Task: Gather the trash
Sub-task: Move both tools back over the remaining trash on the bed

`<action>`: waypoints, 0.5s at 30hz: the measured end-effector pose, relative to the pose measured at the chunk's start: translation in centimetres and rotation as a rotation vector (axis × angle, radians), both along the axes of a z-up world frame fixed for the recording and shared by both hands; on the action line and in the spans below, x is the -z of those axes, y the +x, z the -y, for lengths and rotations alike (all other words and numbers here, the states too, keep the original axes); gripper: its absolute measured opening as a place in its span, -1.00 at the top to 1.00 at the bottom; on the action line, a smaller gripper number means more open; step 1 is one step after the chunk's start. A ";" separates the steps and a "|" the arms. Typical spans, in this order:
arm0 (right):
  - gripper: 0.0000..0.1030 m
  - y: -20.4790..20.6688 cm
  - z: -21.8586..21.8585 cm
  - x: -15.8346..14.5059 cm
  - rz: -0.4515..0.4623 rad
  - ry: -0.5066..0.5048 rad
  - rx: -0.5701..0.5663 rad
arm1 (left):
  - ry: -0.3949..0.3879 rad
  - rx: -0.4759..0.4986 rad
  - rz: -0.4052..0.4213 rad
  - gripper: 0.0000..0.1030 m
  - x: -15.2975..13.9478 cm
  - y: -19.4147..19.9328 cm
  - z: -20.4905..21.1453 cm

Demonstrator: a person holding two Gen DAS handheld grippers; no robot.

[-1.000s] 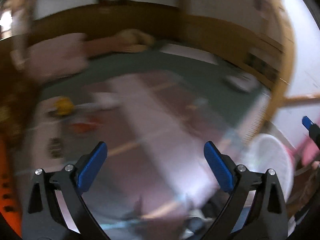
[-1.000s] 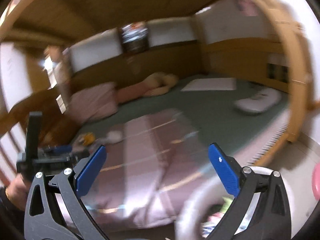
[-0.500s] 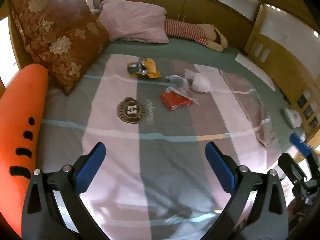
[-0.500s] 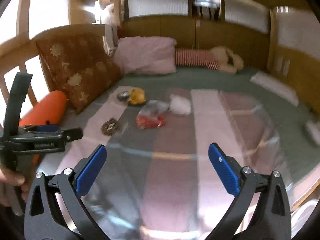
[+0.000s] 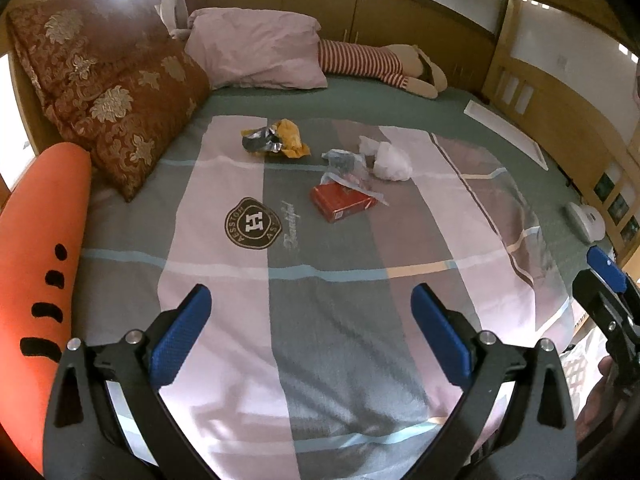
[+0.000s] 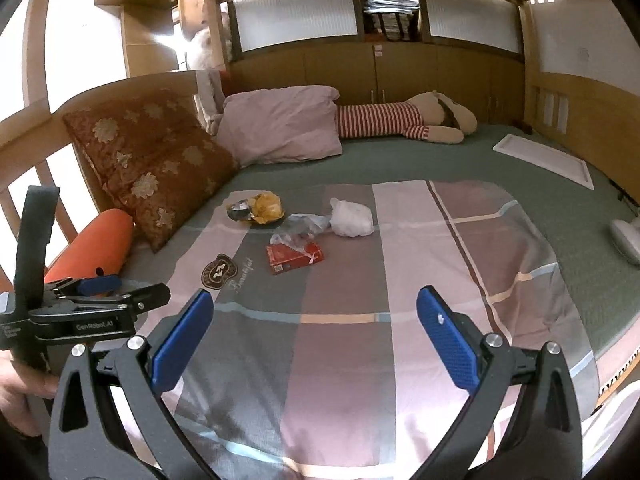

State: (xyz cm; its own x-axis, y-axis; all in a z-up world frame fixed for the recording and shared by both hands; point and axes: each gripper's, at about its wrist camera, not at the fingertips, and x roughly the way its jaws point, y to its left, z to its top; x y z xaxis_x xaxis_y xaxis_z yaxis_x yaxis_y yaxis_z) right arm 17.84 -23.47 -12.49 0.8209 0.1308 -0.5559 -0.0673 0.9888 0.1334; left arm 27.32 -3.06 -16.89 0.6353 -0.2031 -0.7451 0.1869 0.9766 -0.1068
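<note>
Trash lies in the middle of a bed: a yellow and silver snack wrapper [image 5: 276,142] [image 6: 258,209], a crumpled clear plastic bag [image 5: 346,166] [image 6: 298,230], a white crumpled tissue wad [image 5: 390,160] [image 6: 352,216] and a red carton [image 5: 342,202] [image 6: 294,258]. My left gripper [image 5: 310,334] is open and empty, over the near part of the blanket. My right gripper [image 6: 314,338] is open and empty, also well short of the trash. The right gripper also shows at the right edge of the left wrist view [image 5: 604,280].
A striped pink and grey blanket [image 5: 320,280] covers the bed. A brown floral cushion [image 5: 112,100], pink pillow [image 5: 256,52], orange carrot-shaped pillow [image 5: 36,248] and striped plush toy [image 5: 380,64] lie along the left and far sides. A white tray [image 6: 544,160] lies at the right.
Both views swung from a blurred look across the room to a steady look down the bed. The trash is now sharp and a little closer. Both grippers stayed open.
</note>
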 end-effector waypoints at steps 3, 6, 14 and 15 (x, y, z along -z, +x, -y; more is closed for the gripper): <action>-0.93 -0.2 0.0 -0.1 0.002 0.003 -0.001 | 0.006 0.003 -0.003 -0.93 0.2 0.1 0.1; -0.93 -0.2 0.1 -0.2 0.006 0.015 0.000 | 0.014 0.010 -0.005 -0.93 0.3 0.0 0.3; -0.93 -0.4 0.5 -0.8 0.018 0.050 -0.011 | 0.044 0.043 -0.013 -0.93 1.0 0.1 1.7; -0.93 -0.5 0.6 -0.9 0.020 0.059 -0.011 | 0.041 0.047 -0.008 -0.93 1.0 0.3 1.9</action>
